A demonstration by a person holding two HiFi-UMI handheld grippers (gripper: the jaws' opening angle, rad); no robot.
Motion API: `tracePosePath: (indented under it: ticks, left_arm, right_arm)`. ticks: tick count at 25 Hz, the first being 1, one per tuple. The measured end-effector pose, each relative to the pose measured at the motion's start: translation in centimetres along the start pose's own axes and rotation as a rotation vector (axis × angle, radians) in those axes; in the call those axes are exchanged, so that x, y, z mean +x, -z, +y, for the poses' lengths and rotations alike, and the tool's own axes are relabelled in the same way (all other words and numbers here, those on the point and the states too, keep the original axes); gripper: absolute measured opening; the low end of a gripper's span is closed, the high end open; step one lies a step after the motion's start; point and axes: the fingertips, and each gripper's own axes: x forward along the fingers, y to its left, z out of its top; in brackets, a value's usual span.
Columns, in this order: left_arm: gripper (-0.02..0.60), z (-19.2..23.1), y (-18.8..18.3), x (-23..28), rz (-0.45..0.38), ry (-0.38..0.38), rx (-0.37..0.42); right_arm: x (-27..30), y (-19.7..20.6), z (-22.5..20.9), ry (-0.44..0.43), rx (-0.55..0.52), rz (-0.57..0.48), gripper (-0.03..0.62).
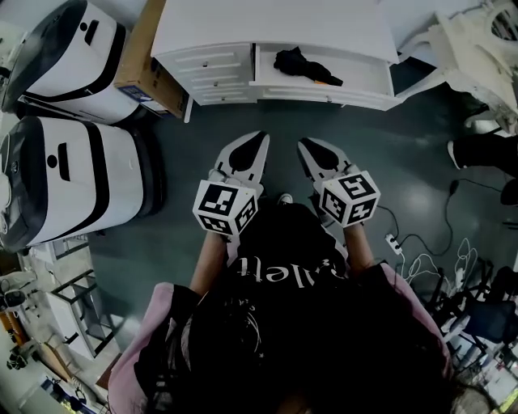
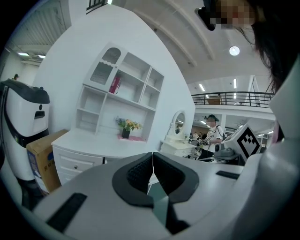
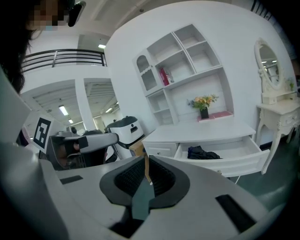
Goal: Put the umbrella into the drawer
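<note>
— Looking to the far side, we see the black folded umbrella (image 1: 306,66) already lying in the open drawer (image 1: 324,94) of the white dresser (image 1: 267,24), right of the shut small drawers (image 1: 212,69). Do we hold anything?

— No. Our left gripper (image 2: 153,164) and right gripper (image 3: 146,171) both have their jaws pressed together on nothing. They are held close to us, well apart from the dresser.

— And if we had to shift it?

— We judge it light, with soft, slippery cloth bunched over a stiff shaft. We'd pinch across the middle of the bundle. Or we'd take the firmer-looking orange end (image 1: 330,81) on its right, since loose cloth alone would likely slide out of the grip.
</note>
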Motion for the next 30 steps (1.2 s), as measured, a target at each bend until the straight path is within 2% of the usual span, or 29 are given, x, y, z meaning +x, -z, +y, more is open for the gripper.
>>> tracePosePath:
  ticks: [12,30]
  left_arm:
    - [0.017,-3.5,0.7,-0.4,-0.022,-0.026,0.018]
    - [0.017,-4.0,0.8,-0.6,-0.018,-0.039,0.031]
  right_arm:
    - [-2.7,1.4,-0.1,-0.038,-0.075,0.026,0.057]
    - [-3.0,1.8,0.0,-0.052,-0.1,0.033,0.057]
